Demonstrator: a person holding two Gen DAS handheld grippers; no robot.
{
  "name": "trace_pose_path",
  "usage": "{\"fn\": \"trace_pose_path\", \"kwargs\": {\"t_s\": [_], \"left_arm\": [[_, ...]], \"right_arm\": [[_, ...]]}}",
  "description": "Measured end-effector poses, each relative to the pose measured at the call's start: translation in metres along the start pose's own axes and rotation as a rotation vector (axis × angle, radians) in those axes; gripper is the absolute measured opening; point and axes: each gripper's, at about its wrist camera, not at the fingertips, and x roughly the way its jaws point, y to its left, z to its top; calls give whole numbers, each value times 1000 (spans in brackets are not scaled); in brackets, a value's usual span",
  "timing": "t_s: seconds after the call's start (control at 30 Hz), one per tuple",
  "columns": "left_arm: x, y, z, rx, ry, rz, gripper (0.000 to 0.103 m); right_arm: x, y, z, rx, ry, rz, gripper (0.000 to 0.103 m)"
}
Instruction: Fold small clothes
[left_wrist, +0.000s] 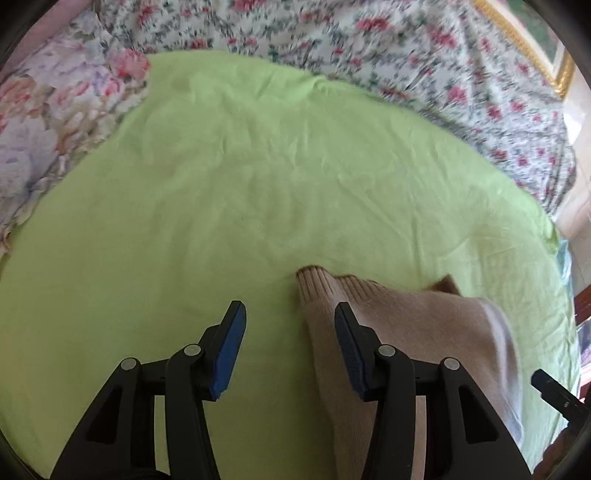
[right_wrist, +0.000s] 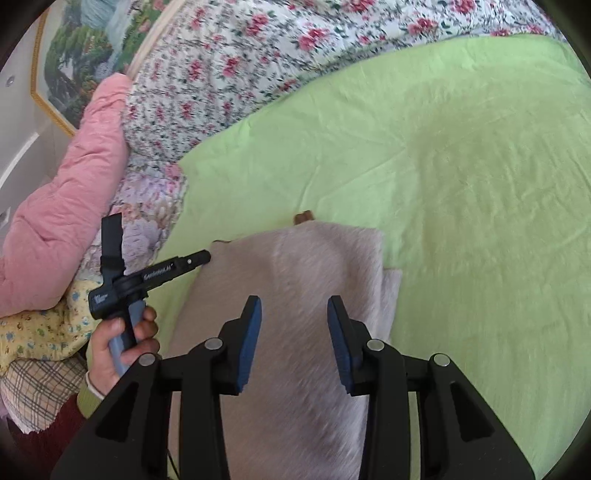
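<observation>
Lime-green sheet covers the bed on which a beige knitted garment lies flat, near the sheet's near edge. At far left in the right wrist view, a pink quilt is bunched against a flowered bedspread, with a framed landscape picture on the wall behind. Next comes the person's left hand, wrapped round a grey handle, carrying the left gripper; its jaws stand apart with nothing pressed between them, one blue pad over bare sheet and the other over the garment's ribbed cuff. Farther right, the right gripper hangs above the middle of the garment, its jaws likewise parted and clasping nothing, though whether the tips touch the knit cannot be told. A brown tag pokes out at the garment's far edge. To the right, only wrinkled green sheet.
</observation>
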Motion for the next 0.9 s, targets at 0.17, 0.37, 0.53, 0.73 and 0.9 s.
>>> {"fn": "trace_pose_path", "kwargs": {"t_s": [0.17, 0.37, 0.53, 0.73, 0.9], "left_arm": [[-46, -3, -35, 12, -33, -48, 51], [-82, -17, -97, 37, -38, -83, 57], [-112, -35, -144, 106, -79, -51, 68], [-136, -40, -185, 135, -108, -11, 80], [-148, -40, -214, 167, -119, 9, 84]], "right_arm": [[-19, 18, -23, -23, -10, 13, 45], [-36, 32, -56, -77, 1, -25, 53], [-50, 37, -79, -135, -6, -96, 60], [-68, 45, -109, -193, -41, -148, 72], [-78, 51, -137, -233, -87, -223, 82]]}}
